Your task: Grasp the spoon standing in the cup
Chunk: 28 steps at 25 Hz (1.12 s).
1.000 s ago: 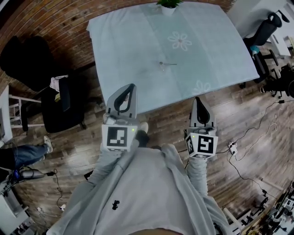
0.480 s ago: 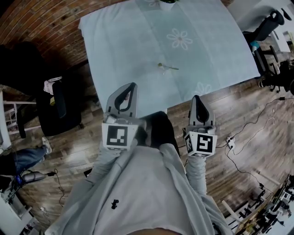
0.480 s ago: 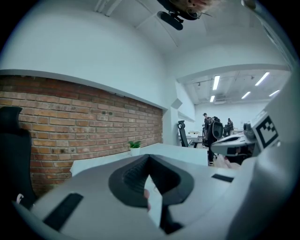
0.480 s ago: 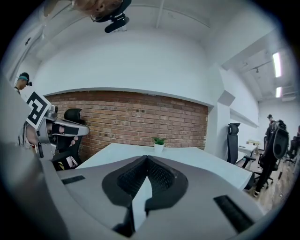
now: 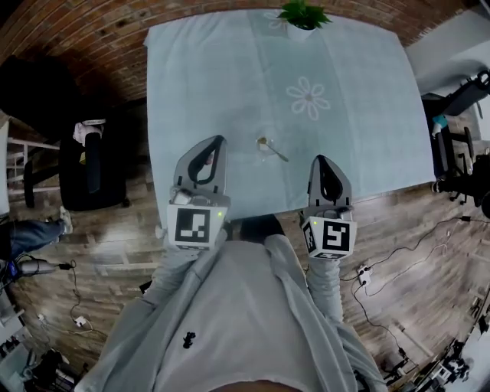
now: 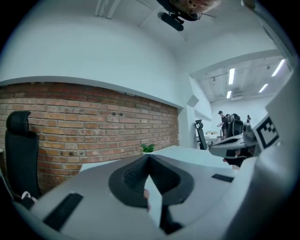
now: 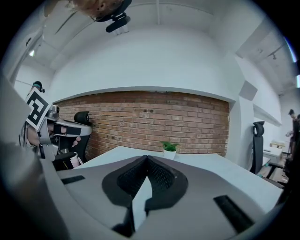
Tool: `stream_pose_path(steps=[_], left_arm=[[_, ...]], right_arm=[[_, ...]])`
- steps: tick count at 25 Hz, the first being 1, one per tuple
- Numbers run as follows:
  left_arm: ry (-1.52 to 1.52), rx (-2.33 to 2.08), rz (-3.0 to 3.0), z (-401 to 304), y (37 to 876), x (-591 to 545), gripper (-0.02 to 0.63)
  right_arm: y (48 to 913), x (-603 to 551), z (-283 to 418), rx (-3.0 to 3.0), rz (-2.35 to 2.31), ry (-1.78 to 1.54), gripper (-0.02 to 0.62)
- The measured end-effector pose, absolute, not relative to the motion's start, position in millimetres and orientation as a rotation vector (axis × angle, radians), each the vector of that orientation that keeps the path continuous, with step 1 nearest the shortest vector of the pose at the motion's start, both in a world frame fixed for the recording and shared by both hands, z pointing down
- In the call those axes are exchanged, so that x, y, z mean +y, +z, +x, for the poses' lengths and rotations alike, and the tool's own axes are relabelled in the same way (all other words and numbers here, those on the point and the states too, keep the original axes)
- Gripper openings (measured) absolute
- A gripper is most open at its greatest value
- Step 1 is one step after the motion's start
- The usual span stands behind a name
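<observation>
A small clear cup [image 5: 263,145] stands on the pale blue tablecloth [image 5: 360,115], with a spoon [image 5: 276,152] in it that leans toward the right. My left gripper [image 5: 220,142] hangs over the table's near edge, left of the cup, and its jaws are shut and empty. To the right of the cup and nearer to me, my right gripper [image 5: 318,159] is also shut on nothing. In the left gripper view the left gripper [image 6: 149,157] has its tips together, and the right gripper [image 7: 147,157] shows the same in its own view. Neither gripper view shows the cup.
A potted plant [image 5: 302,17] stands at the table's far edge, also seen as the plant [image 6: 148,148] and the plant [image 7: 169,146]. Black chairs [image 5: 92,164] stand left of the table and another chair [image 5: 459,99] right. Cables [image 5: 398,260] lie on the wooden floor. A brick wall [image 7: 187,122] lies behind.
The table and the cup have come nearer in the head view. Both grippers now reach over the table's near edge, still shut.
</observation>
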<state>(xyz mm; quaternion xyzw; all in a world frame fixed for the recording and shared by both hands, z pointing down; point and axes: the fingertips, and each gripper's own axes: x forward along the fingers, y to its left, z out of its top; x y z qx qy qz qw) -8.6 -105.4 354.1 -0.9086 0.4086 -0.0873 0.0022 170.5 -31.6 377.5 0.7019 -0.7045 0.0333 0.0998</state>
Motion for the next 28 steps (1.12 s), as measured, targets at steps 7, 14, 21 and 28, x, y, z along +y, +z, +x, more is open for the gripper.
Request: stream_pose_path(steps=[7,14,21,28], left_arm=[[-0.268,1.546,-2.755,6.5,350.6,-142.4,0.018],[-0.293,1.635,-2.668,2.5,349.5,-155.2,0.018],[-0.266,1.640,-2.699,4.2,343.5,-161.8,0.018],[-0.264,1.595,-2.731,7.4,346.7,-162.7,0.018]], right_arm=[[371.8,-94.1,199.0,-2.249,1.900,0.064,0.015],[375.2,-121.2,204.0,-2.327,1.817,0.093,0.015],[376.0,-127.8,195.7,-2.330,1.792,0.117,0.015],[385.5,-126.1,190.7,-2.317,1.805,0.180,0.015]])
